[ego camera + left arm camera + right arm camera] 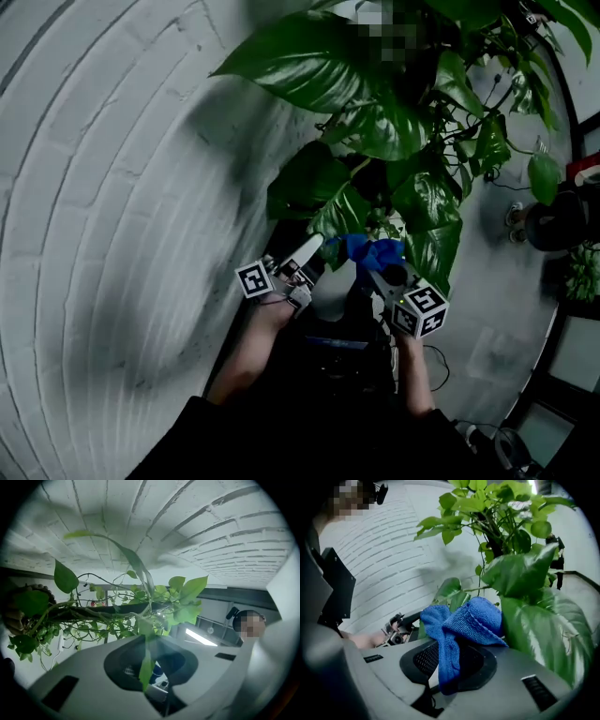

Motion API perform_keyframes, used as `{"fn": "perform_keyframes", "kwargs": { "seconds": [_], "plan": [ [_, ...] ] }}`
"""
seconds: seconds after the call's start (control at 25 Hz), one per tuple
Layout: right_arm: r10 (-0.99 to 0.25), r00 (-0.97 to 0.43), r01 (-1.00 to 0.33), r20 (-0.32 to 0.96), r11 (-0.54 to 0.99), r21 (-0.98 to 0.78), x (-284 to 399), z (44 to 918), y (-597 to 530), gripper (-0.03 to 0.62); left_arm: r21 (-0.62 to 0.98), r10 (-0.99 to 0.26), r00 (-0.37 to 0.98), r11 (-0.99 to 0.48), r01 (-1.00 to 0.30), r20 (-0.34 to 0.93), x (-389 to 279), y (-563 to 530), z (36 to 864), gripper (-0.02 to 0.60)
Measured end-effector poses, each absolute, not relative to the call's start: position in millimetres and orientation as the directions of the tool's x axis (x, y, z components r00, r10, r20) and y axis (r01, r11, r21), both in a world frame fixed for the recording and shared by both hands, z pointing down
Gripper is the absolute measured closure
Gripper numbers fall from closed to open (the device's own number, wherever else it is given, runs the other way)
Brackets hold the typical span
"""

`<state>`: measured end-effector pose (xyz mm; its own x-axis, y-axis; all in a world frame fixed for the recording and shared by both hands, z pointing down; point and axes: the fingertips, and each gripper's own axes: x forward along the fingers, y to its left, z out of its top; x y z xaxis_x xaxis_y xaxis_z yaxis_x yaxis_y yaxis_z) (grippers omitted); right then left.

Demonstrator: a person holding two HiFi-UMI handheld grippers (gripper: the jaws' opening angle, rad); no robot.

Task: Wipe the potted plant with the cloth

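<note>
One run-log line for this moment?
left gripper: jaws slightly apart, thin leaf between | right gripper: shut on blue cloth | blue cloth beside large leaf, contact unclear

The potted plant (pixel 375 122) stands against a white brick wall, with broad, glossy dark green leaves, trailing vines and smaller, paler leaves further out. One narrow leaf (pixel 146 670) hangs edge-on between the jaws of the left gripper (pixel 152 656). The cloth (pixel 464 620) is blue terry, bunched into a crumpled fold, pinched in the jaws of the right gripper (pixel 452 660) just beside a large lower leaf.
</note>
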<state>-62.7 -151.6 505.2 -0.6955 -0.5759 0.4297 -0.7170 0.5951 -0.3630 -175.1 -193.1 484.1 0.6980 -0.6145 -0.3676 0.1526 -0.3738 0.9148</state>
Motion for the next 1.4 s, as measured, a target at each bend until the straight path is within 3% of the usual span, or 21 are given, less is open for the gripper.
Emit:
{"fn": "perform_keyframes", "kwargs": {
  "seconds": [0.16,0.32,0.44,0.76,1.4],
  "plan": [
    [-0.694,-0.658,-0.749,0.291,0.564,-0.348,-45.9,441.0,-155.0,0.490,0.919,-0.638,0.676,-0.359,0.163,-0.369,-184.8,-187.4,483.7,0.364],
    [-0.761,-0.642,-0.750,0.096,0.597,-0.286,-47.2,355.9,-167.5,0.490,0.907,-0.632,0.660,-0.367,0.208,-0.407,-183.4,-180.2,477.6,0.348],
    [-0.743,-0.670,-0.726,0.015,0.650,-0.223,-69.4,320.3,-177.7,0.490,0.896,-0.632,0.642,-0.379,0.232,-0.434,-183.8,-177.6,473.0,0.348],
    [-0.535,-0.811,-0.584,0.235,0.734,-0.346,-154.0,424.9,-205.0,0.488,0.856,-0.655,0.552,-0.416,0.305,-0.515,-189.5,-180.3,457.9,0.344],
    [-0.420,-0.782,-0.604,0.460,0.693,-0.393,-144.8,521.3,-111.4,0.488,0.857,-0.629,0.584,-0.415,0.307,-0.513,-197.1,-178.8,466.9,0.344]
  ]
}}
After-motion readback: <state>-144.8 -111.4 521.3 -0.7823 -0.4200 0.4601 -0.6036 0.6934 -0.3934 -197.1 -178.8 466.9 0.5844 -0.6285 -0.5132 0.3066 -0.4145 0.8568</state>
